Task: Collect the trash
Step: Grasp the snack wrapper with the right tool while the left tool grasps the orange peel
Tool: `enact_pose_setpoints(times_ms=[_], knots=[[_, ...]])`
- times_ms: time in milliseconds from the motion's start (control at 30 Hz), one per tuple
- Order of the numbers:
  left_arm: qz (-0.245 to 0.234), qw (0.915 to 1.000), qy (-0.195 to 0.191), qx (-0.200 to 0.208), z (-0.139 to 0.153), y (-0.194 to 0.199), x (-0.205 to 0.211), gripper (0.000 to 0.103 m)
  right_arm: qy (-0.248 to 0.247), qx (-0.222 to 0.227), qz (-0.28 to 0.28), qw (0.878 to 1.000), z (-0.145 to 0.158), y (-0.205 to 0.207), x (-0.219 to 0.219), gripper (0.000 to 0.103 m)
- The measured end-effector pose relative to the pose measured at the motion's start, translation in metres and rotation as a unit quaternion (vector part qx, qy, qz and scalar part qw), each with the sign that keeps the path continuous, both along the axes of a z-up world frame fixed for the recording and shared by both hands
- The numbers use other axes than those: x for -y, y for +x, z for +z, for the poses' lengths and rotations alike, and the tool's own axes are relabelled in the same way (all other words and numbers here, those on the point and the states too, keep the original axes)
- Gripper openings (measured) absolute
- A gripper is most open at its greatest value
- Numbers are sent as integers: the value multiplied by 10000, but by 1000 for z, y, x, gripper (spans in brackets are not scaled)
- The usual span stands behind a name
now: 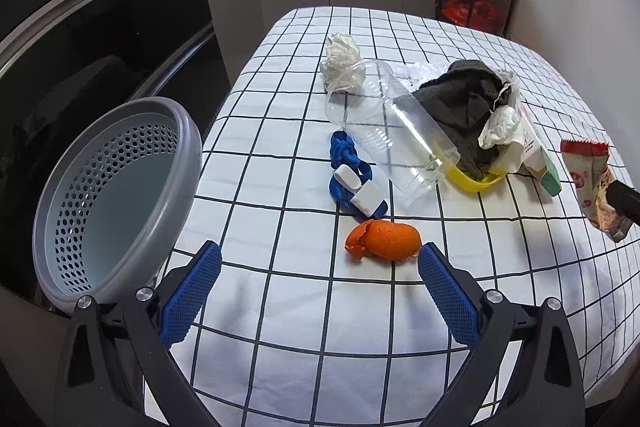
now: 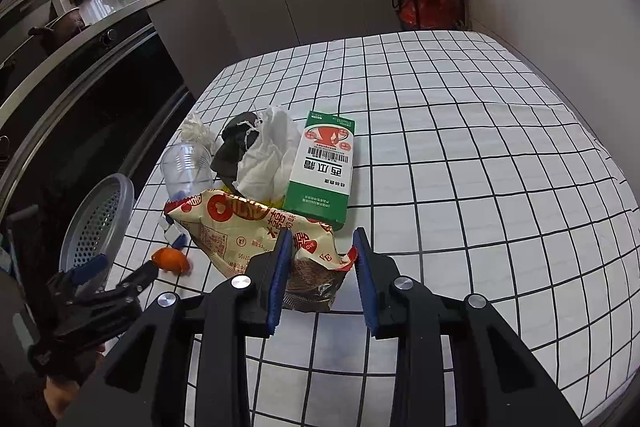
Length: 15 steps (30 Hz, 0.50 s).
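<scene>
Right gripper: jaws clamped on the snack wrapper, its crumpled end pinched between the blue pads and its printed body sticking out ahead and to the left of the jaws.
Wrapper in the left wrist view: the same wrapper hangs at the far right edge above the cloth, a dark finger tip across it; the rest of that gripper is cut off by the frame.
Left gripper: jaws spread wide with nothing between the pads, held over the checked tablecloth.
Orange peel: lies just ahead of the left jaws, close to the right pad.
Basket: grey, perforated, tilted, to the left of the left jaws at the table edge; its lower rim is hidden behind the finger.
Clear plastic cup: on its side farther ahead, a crumpled tissue beyond its mouth.
Dark cloth: partly covers a yellow thing whose shape cannot be made out.
Green and white box: lies flat just ahead of the right jaws, its near end hidden by the wrapper.
</scene>
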<state>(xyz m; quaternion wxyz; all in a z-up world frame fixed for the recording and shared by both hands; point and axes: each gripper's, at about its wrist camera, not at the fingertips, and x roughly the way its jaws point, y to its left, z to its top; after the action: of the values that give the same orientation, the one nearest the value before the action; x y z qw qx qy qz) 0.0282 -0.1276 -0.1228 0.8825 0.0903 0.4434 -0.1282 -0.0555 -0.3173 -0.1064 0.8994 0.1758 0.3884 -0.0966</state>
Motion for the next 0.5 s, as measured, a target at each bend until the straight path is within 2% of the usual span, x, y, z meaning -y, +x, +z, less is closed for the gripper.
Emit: enact_pose_setpoints(times_ms=[367, 433, 500], knots=[[82, 9995, -20, -315, -23, 18, 18, 96, 240, 20, 57, 9997, 0, 6, 0, 30], [89, 9993, -79, -355, -23, 21, 19, 91, 246, 17, 73, 9997, 0, 8, -1, 30], [39, 9989, -150, -450, -24, 23, 19, 74, 240, 5, 97, 9997, -1, 9, -3, 30]])
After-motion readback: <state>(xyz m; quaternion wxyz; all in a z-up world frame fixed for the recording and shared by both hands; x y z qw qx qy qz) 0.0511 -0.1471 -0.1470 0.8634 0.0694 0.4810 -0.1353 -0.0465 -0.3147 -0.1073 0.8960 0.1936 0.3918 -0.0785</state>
